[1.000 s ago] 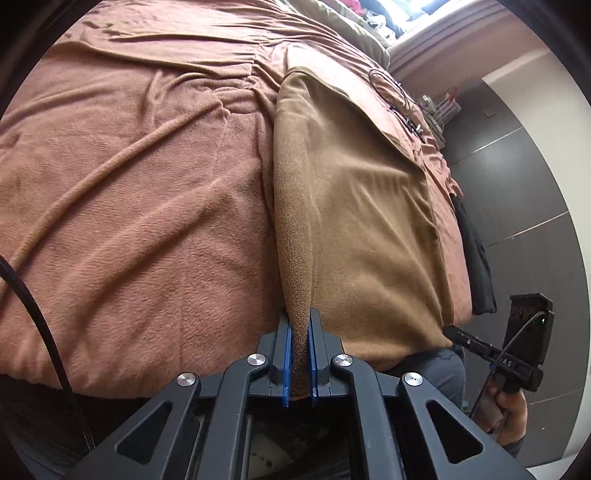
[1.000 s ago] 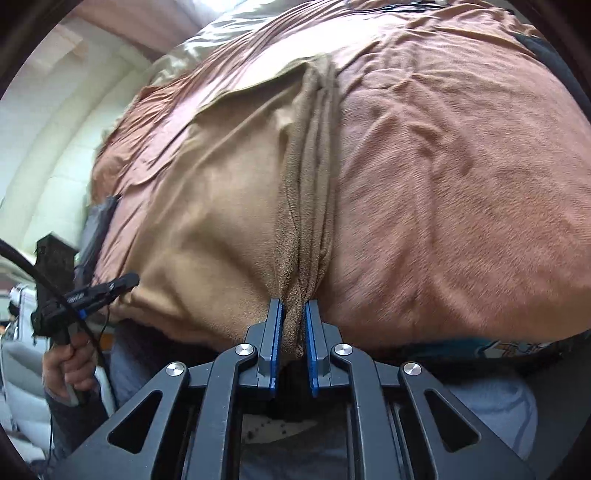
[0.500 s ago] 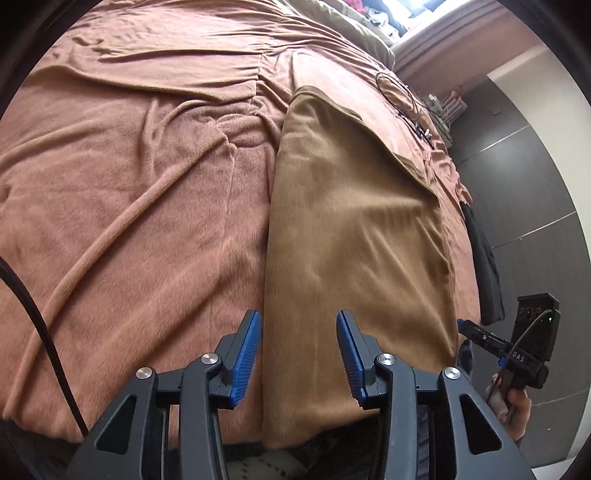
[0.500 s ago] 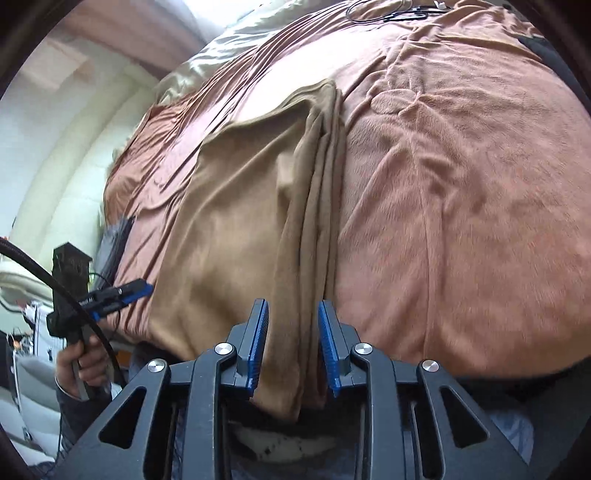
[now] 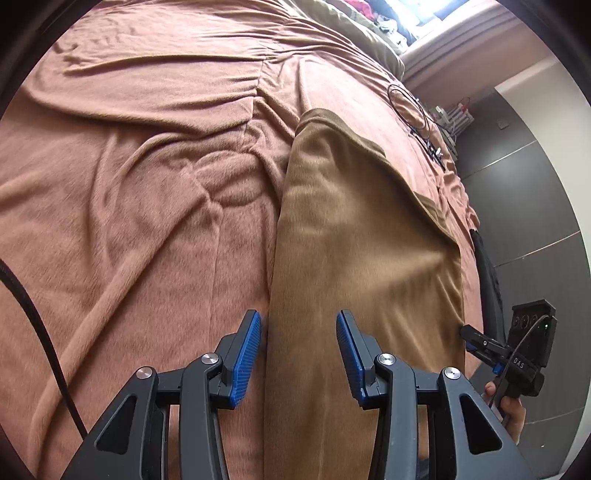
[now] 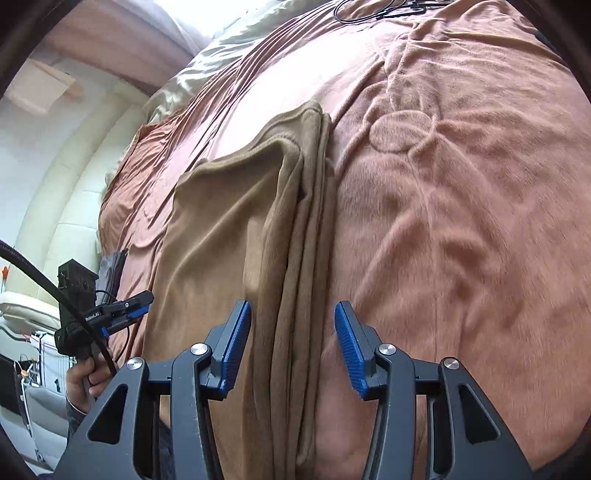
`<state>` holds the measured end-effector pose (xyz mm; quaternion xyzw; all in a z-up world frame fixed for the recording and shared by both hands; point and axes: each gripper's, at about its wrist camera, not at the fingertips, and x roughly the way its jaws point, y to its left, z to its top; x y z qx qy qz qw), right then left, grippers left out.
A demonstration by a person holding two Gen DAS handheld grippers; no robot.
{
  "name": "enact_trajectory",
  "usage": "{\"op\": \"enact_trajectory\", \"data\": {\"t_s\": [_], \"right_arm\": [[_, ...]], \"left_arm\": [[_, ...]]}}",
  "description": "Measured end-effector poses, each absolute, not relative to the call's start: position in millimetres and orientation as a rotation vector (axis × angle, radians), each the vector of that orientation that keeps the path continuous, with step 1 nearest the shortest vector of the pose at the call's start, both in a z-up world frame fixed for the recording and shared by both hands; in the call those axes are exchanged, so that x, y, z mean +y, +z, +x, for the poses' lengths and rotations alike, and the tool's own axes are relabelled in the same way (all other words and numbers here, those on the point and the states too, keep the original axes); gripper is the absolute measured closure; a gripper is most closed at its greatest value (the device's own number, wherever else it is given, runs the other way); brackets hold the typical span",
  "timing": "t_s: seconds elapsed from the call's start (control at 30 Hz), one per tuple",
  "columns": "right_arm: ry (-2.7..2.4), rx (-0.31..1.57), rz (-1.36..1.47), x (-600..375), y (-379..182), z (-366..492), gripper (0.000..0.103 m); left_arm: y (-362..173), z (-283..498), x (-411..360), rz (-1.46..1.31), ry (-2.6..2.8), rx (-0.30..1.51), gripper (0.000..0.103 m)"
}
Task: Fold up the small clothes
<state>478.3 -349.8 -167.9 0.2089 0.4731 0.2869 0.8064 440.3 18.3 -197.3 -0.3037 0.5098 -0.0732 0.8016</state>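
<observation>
A tan brown garment lies folded lengthwise on a pinkish-brown blanket. Its left edge runs between the blue pads of my left gripper, which stands open; neither pad presses the cloth. In the right wrist view the same garment shows its stacked right edges running between the blue pads of my right gripper. Those jaws are opening and the cloth lies loose between them. Each view also shows the other gripper at its side: the right gripper and the left gripper, each in a hand.
The pinkish-brown blanket covers the bed and is creased. A black cable lies on it at the far right, also at the top of the right wrist view. A dark cloth hangs at the bed's edge. Grey floor lies beyond.
Both grippers were shut on the garment's near edge, then let go and opened. The cloth dropped flat onto the blanket, and both grippers drew back toward the near edge.
</observation>
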Motion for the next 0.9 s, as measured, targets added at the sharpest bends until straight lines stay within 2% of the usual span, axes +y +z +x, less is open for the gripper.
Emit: {"op": "enact_trajectory", "data": {"t_s": [0.2,0.3,0.7,0.9], "right_arm": [[0.615,1.027,0.473,-338.8,-176.4,507.8,0.058],[0.622,1.03,0.495,-335.3,-180.4,521.4,0.062],[0.67,1.024,0.567,-327.5,-192.2,566.4,0.066],[0.643,1.013,0.621,-328.8,-201.3,575.6,0.077]], "left_arm": [[-199.3,471.6,20.1,-0.647,-0.159,1.098,0.069],[-201.8,485.4,21.8,-0.653,-0.163,1.097,0.073],[-209.1,538.6,27.7,-0.673,-0.181,1.108,0.075],[-208.6,564.1,30.3,-0.689,-0.201,1.089,0.075]]}}
